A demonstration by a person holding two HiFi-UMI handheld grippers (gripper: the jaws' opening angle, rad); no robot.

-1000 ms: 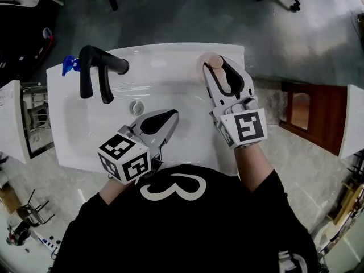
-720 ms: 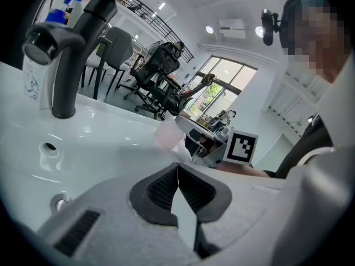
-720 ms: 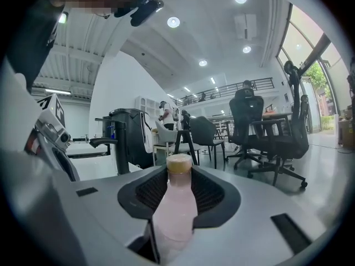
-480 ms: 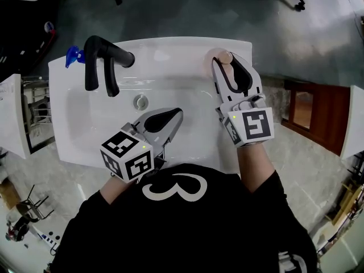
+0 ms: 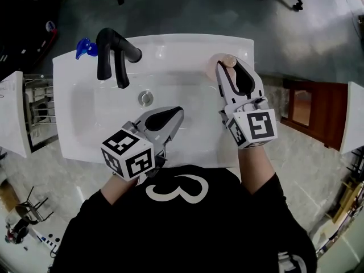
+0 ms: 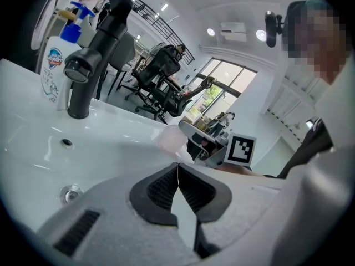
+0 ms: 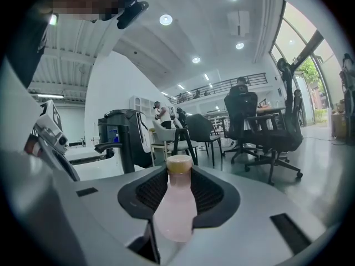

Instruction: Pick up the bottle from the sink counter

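Note:
A small pale pink bottle [image 5: 226, 60] with a tan cap stands at the back right corner of the white sink counter [image 5: 170, 49]. My right gripper [image 5: 228, 65] reaches over that corner with a jaw on each side of the bottle. In the right gripper view the bottle [image 7: 176, 204] fills the gap between the ribbed pads [image 7: 148, 192], and the right gripper [image 7: 178, 177] is shut on it. My left gripper [image 5: 173, 114] hovers over the basin's front, shut and empty; its pads [image 6: 161, 186] meet. The left gripper view also shows the bottle [image 6: 169, 140].
A black faucet [image 5: 116, 56] rises at the sink's back left, with a blue-topped spray bottle [image 5: 85, 47] behind it. The drain [image 5: 145, 97] lies mid-basin. A brown cabinet [image 5: 310, 112] stands right of the sink. Office chairs [image 7: 266, 132] stand beyond.
The head view has shifted, so the sink sits further right. The right jaws have settled around the bottle and drawn in a little. The left gripper has stayed put.

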